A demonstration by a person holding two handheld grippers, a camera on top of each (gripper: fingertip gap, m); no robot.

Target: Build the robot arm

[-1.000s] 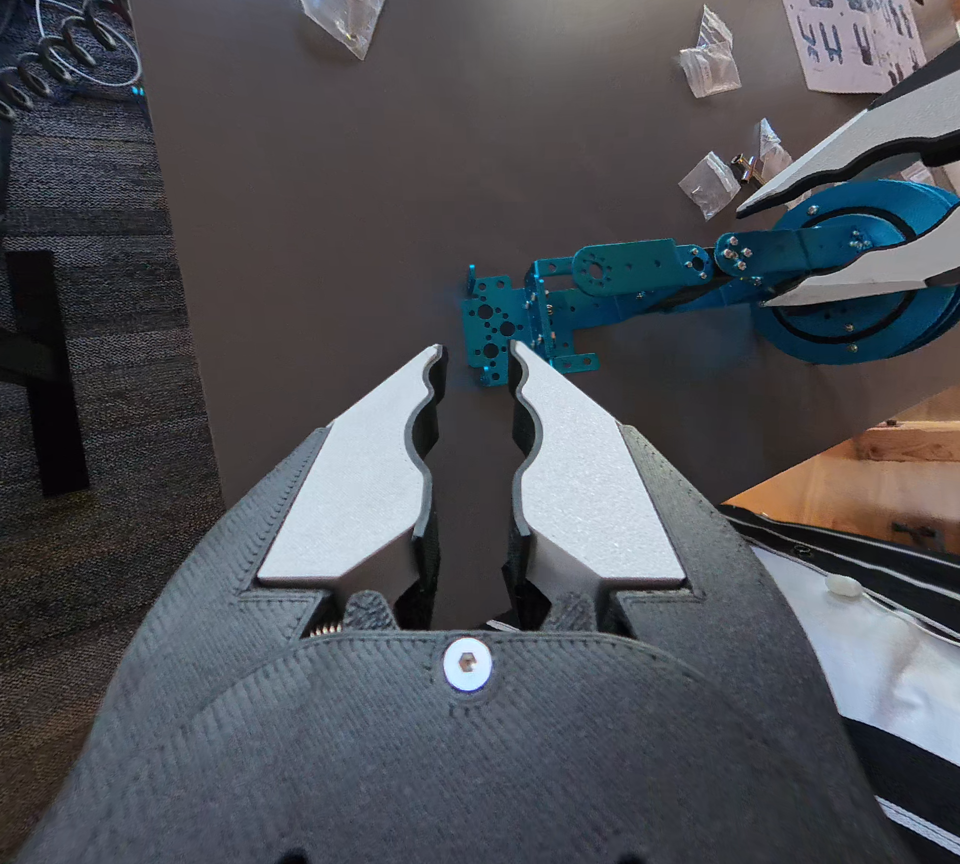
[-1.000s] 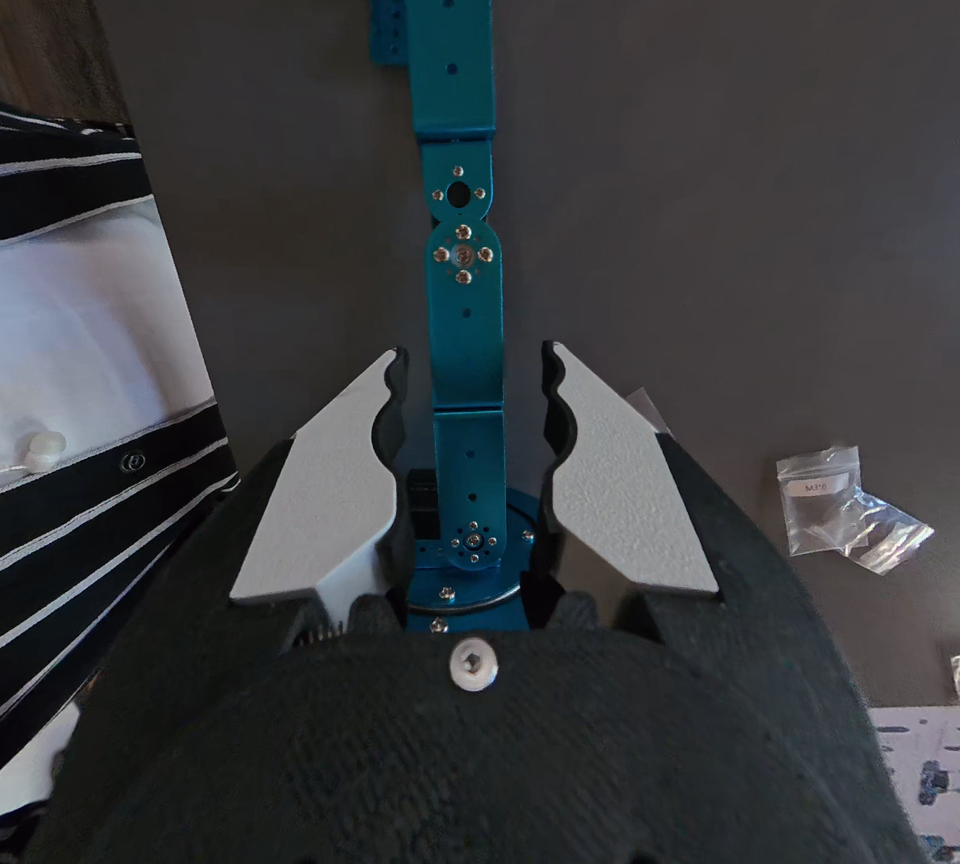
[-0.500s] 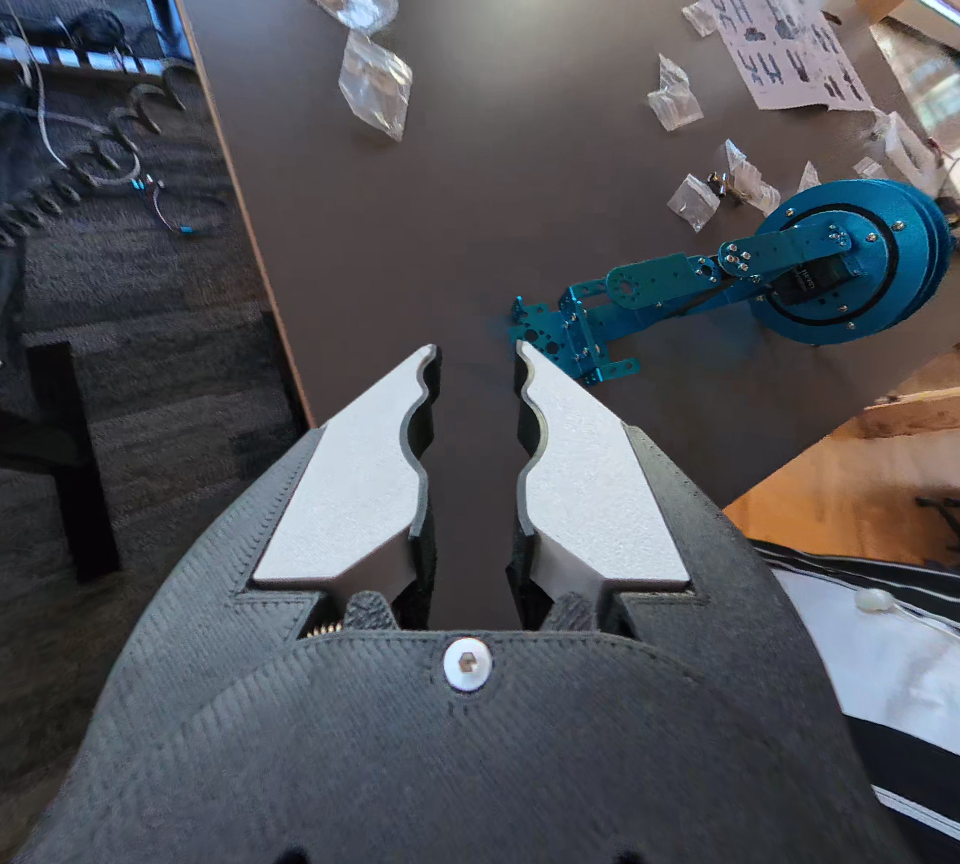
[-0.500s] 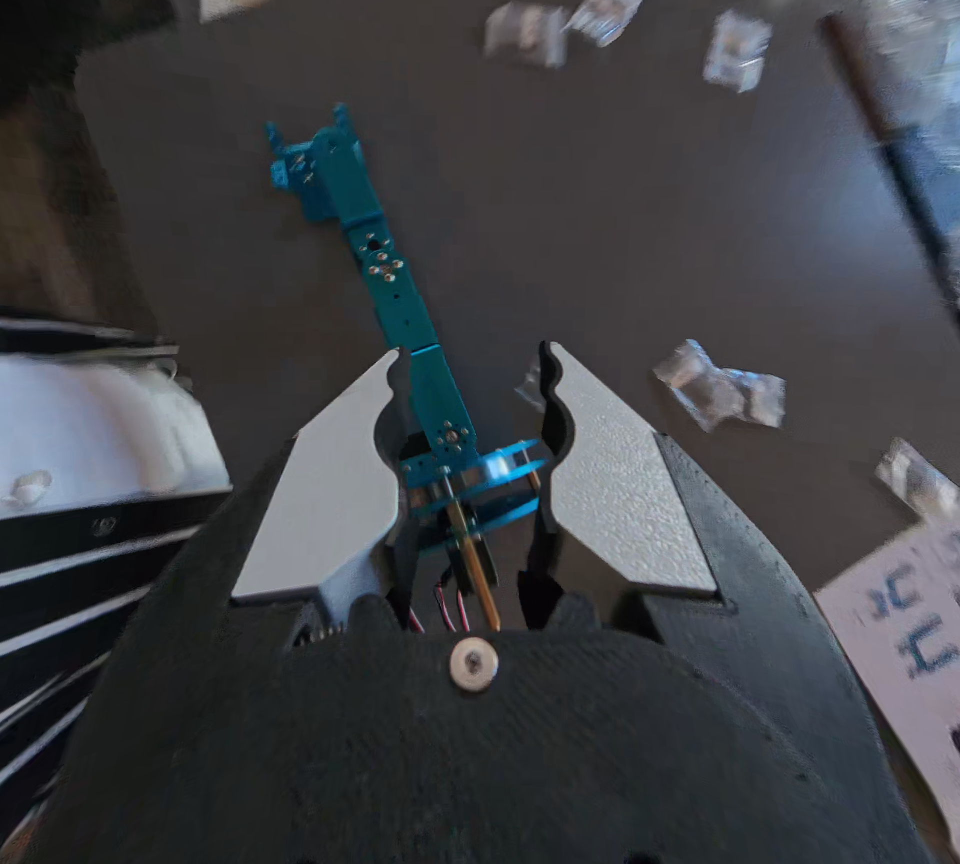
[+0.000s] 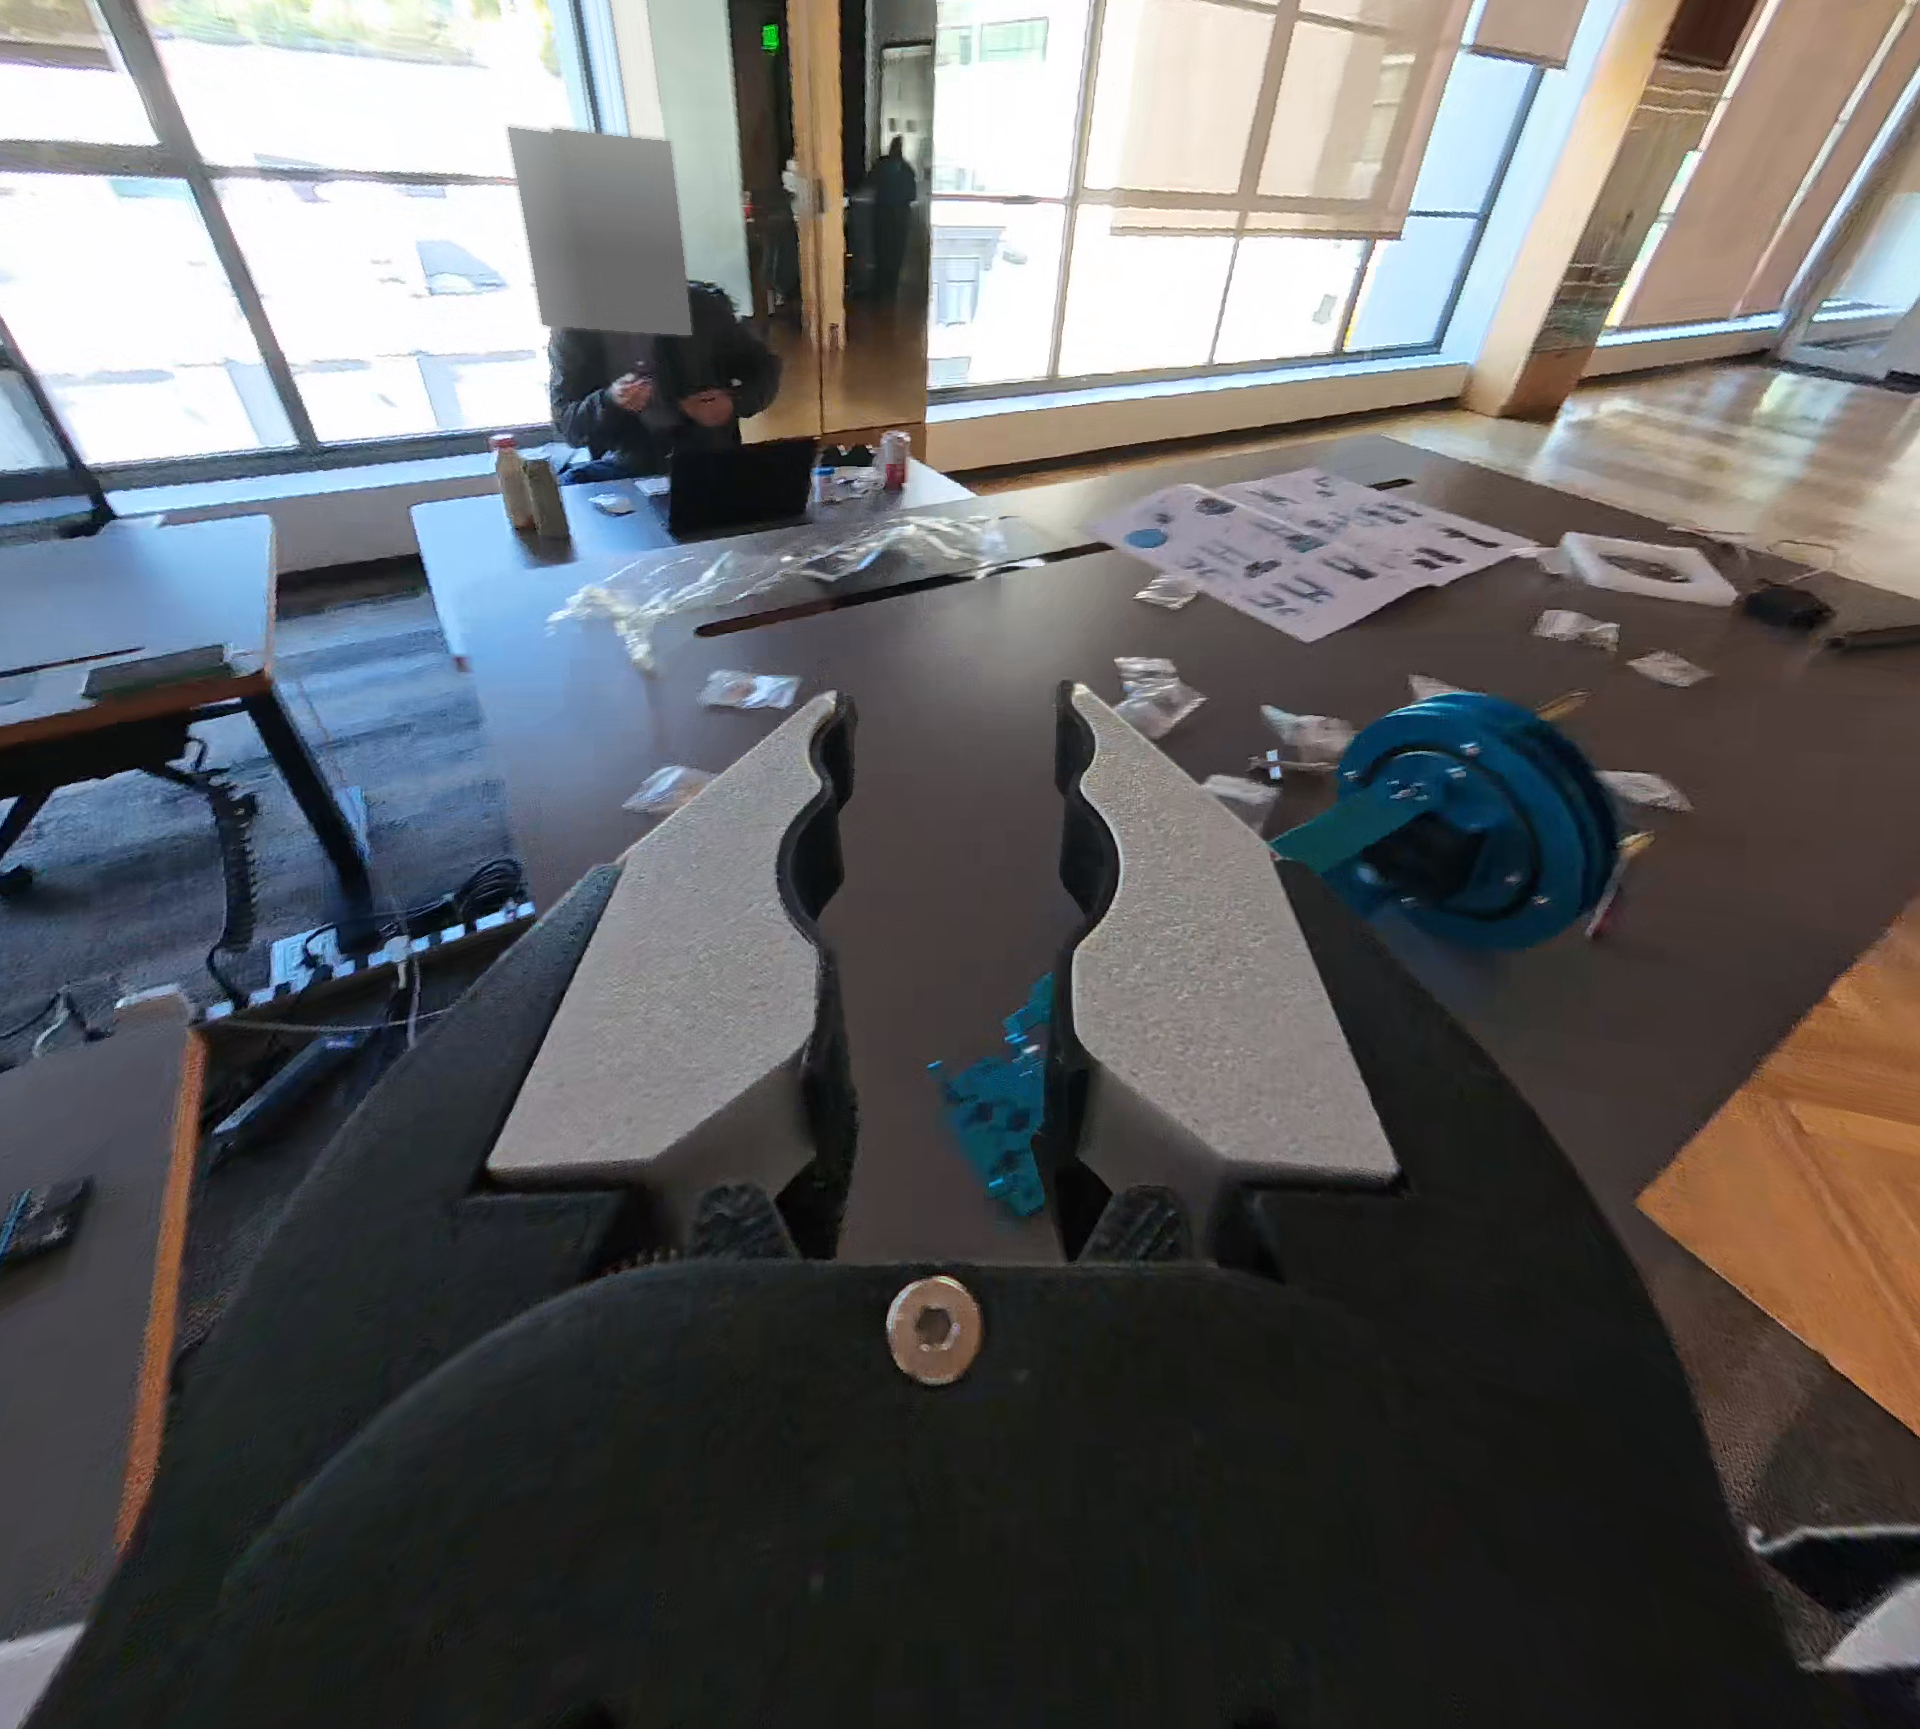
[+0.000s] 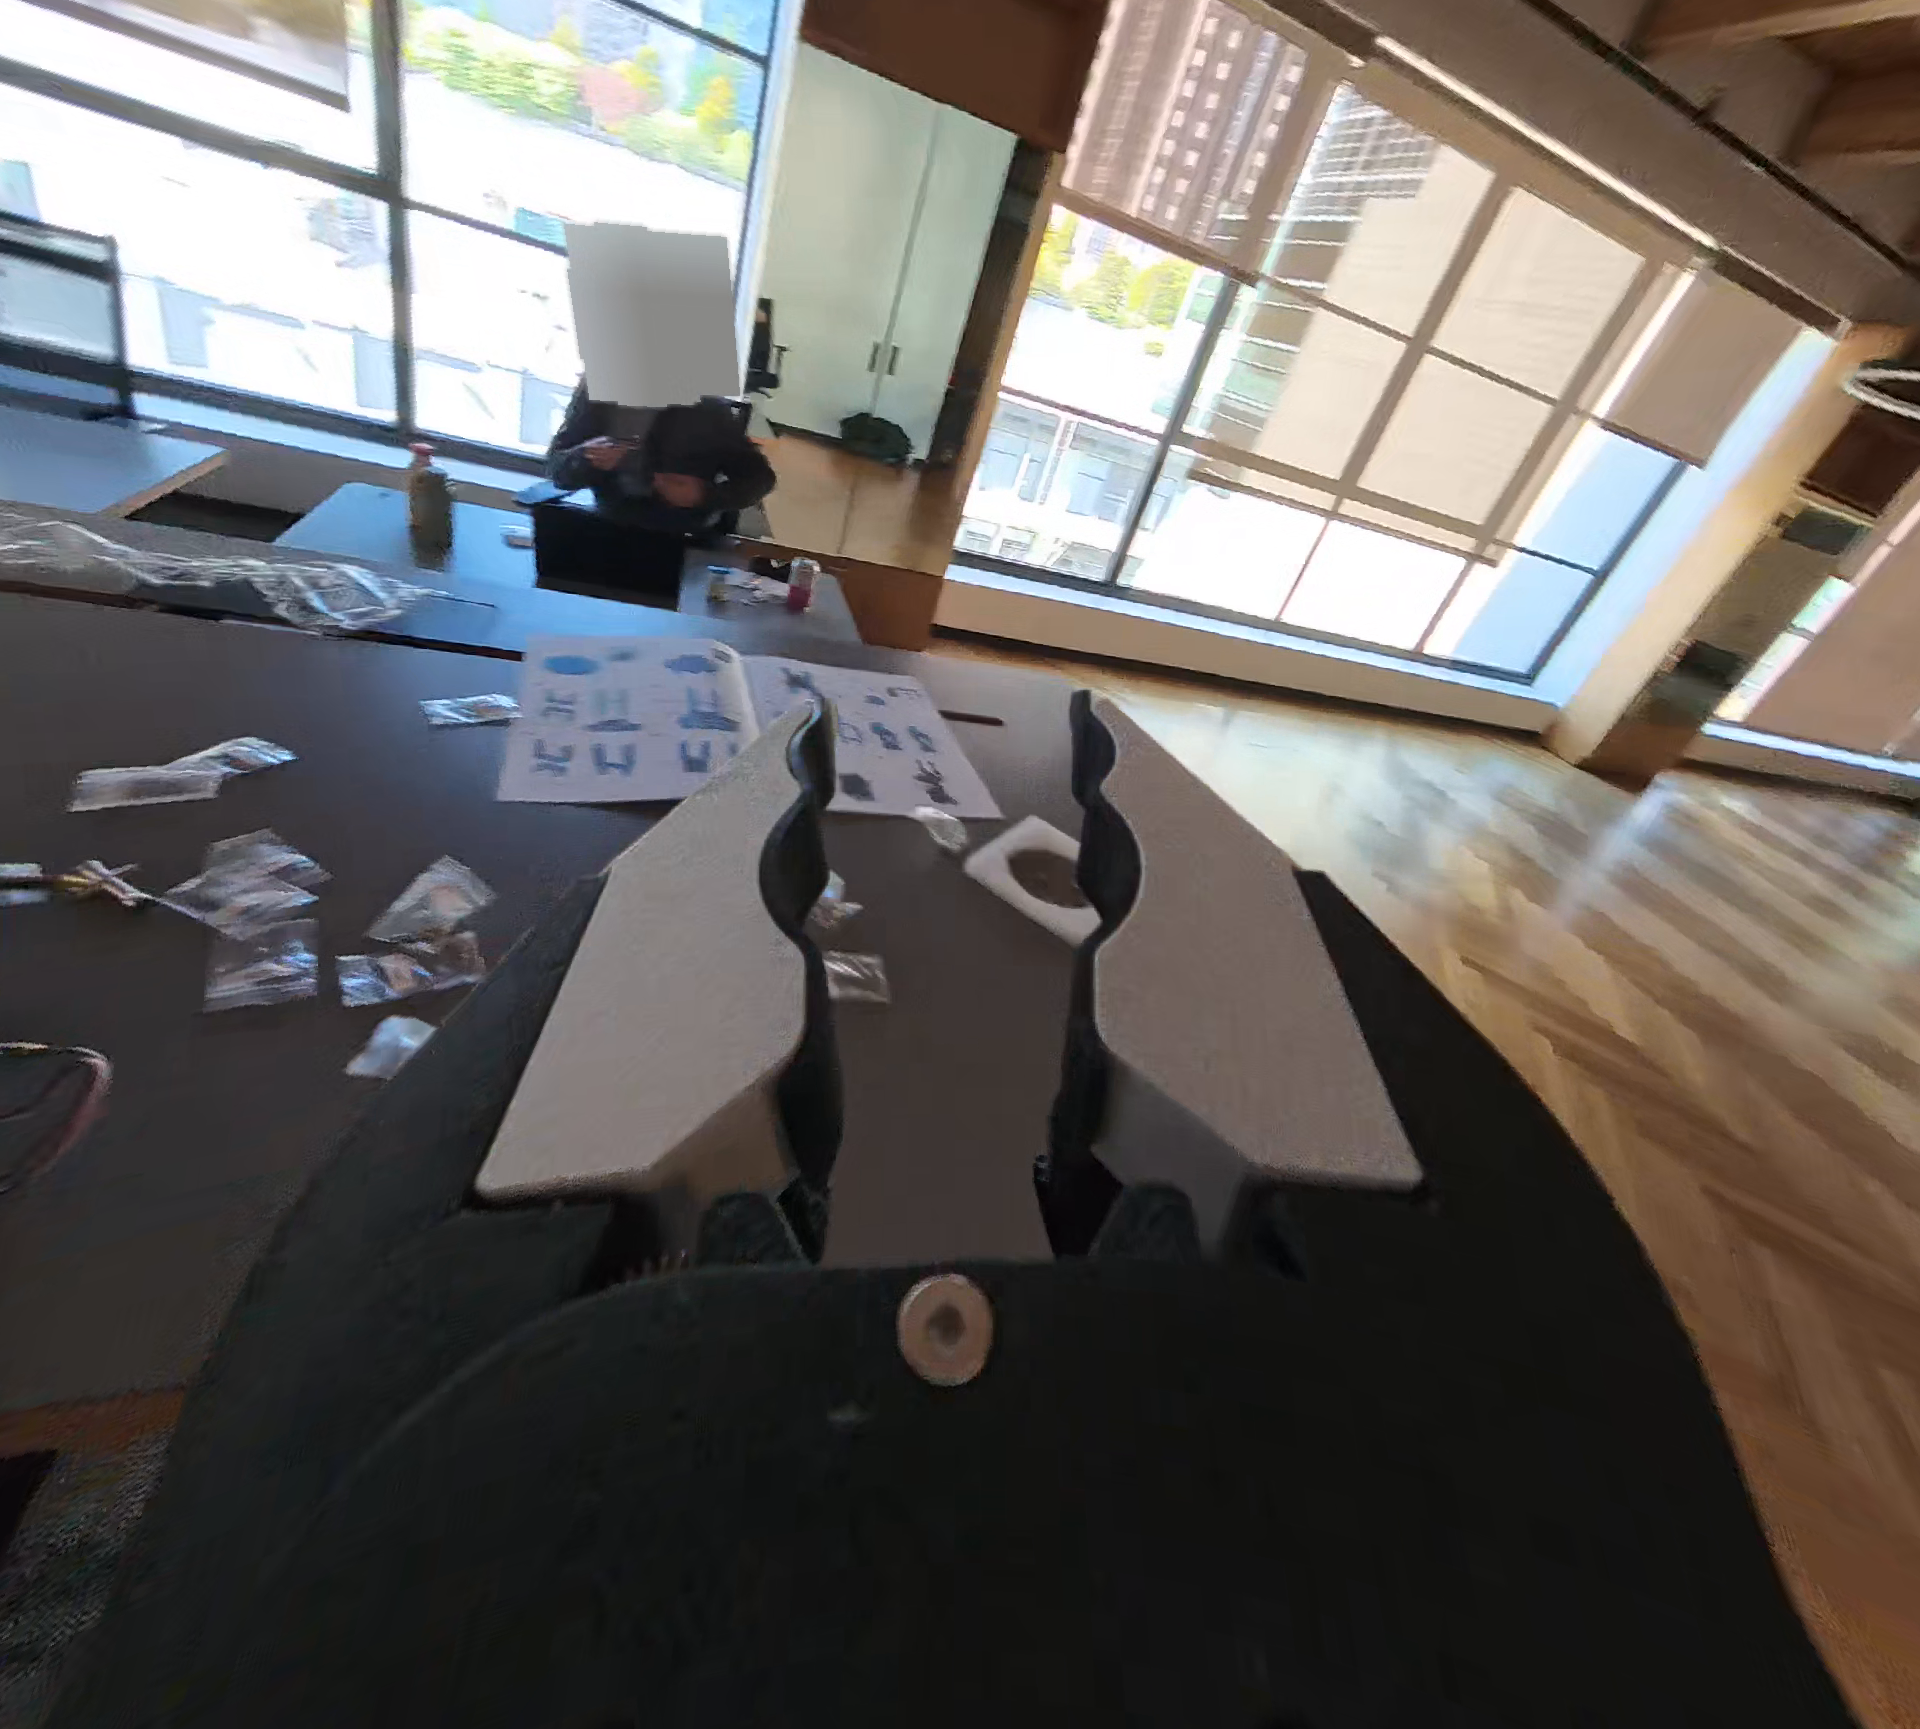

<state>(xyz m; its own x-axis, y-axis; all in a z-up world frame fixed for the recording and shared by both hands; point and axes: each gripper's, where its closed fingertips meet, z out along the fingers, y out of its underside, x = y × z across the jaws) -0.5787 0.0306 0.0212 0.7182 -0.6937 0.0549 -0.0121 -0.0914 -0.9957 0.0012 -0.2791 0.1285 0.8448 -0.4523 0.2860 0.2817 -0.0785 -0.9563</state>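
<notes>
We see strong daylight from the windows, overexposed in places. Glare sheens the tabletop and wooden floor. Motion blur smears both views, with fisheye bending at the edges.

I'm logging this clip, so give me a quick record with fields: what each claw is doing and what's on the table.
left claw: open, empty, above the dark table
nearest to left claw: blue metal arm with round blue base
right claw: open, empty
ahead of right claw: white foam frame, printed sheet
scattered: small clear bags
</notes>
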